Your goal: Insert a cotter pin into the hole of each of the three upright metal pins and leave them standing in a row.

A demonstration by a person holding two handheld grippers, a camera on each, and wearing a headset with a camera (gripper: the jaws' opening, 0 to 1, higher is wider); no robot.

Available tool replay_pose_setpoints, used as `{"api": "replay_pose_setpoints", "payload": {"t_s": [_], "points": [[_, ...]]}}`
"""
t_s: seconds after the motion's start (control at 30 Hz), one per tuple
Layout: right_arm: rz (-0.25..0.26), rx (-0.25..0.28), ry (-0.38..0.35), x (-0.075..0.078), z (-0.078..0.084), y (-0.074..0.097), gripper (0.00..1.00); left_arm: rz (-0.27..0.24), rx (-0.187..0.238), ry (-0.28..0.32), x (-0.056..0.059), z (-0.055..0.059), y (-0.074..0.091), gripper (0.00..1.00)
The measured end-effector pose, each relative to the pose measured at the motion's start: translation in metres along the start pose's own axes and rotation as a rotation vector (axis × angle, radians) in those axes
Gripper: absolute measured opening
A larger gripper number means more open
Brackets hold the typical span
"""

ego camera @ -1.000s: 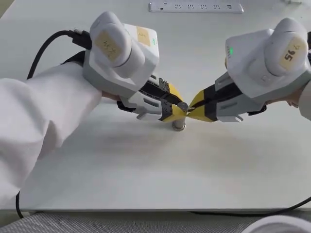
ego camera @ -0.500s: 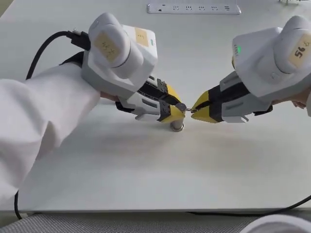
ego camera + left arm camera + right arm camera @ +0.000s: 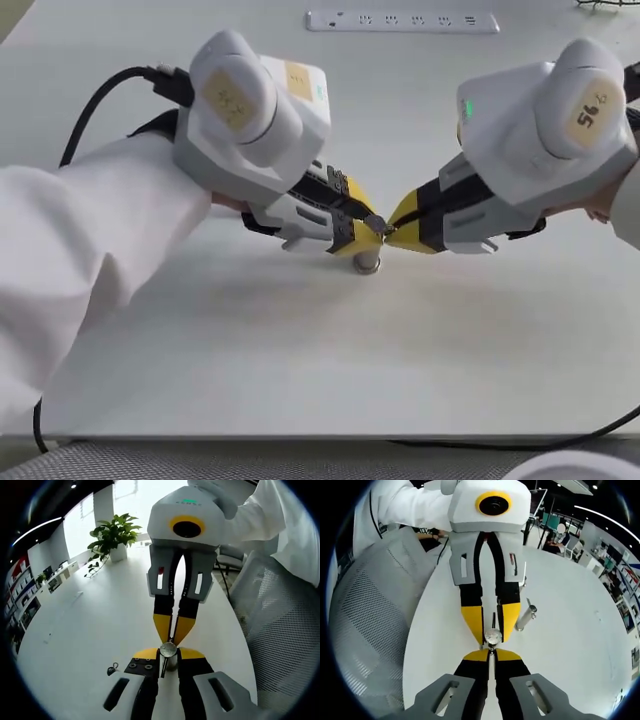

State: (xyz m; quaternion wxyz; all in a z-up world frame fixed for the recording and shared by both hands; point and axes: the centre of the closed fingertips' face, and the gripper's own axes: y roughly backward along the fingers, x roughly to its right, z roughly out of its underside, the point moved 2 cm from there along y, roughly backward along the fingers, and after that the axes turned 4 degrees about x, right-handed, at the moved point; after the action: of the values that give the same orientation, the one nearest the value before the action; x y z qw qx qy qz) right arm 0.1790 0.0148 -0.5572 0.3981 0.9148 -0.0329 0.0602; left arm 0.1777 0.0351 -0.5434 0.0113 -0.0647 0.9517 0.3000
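While the left tongs clamp an upright metal pin on the table, the right tongs, closed on what seems a cotter pin, meet its head. The insertion is unfinished, and a second pin awaits.

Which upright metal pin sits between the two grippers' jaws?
The round-headed silver metal pin where the yellow jaw tips meet; the other silver upright pin stands apart, untouched.

Head view looks steeply down at the bench from near. The gripper views sit low, facing each other, very close; all three share the pin, seemingly the same one.
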Motion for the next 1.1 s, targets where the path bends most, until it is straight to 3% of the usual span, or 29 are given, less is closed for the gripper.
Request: {"api": "replay_pose_setpoints", "payload": {"t_s": [0.17,0.3,0.37,0.5,0.6,0.77,0.97,1.1], "points": [[0.017,0.007,-0.002,0.002,0.000,0.001,0.02,-0.016,0.029,0.054,-0.002,-0.005,0.003,0.15],[0.036,0.038,-0.030,0.003,-0.001,0.006,0.14,-0.032,0.046,0.079,-0.004,-0.005,0.012,0.51],[0.041,0.053,-0.057,0.002,-0.003,0.009,0.15,-0.023,0.052,0.092,0.001,-0.004,0.018,0.61],[0.044,0.108,-0.138,-0.002,-0.007,0.012,0.22,-0.006,0.158,0.232,0.014,-0.007,0.034,0.74],[0.046,0.139,-0.177,-0.003,-0.009,0.013,0.23,-0.018,0.221,0.274,0.025,-0.006,0.047,0.90],[0.044,0.179,-0.228,-0.006,-0.012,0.010,0.26,-0.048,0.239,0.333,0.039,0.007,0.061,0.99],[0.050,0.194,-0.260,-0.004,-0.013,0.002,0.21,-0.060,0.251,0.369,0.055,0.016,0.072,0.99],[0.052,0.204,-0.293,-0.004,-0.015,-0.001,0.18,-0.087,0.225,0.381,0.057,0.025,0.074,0.99]]}}
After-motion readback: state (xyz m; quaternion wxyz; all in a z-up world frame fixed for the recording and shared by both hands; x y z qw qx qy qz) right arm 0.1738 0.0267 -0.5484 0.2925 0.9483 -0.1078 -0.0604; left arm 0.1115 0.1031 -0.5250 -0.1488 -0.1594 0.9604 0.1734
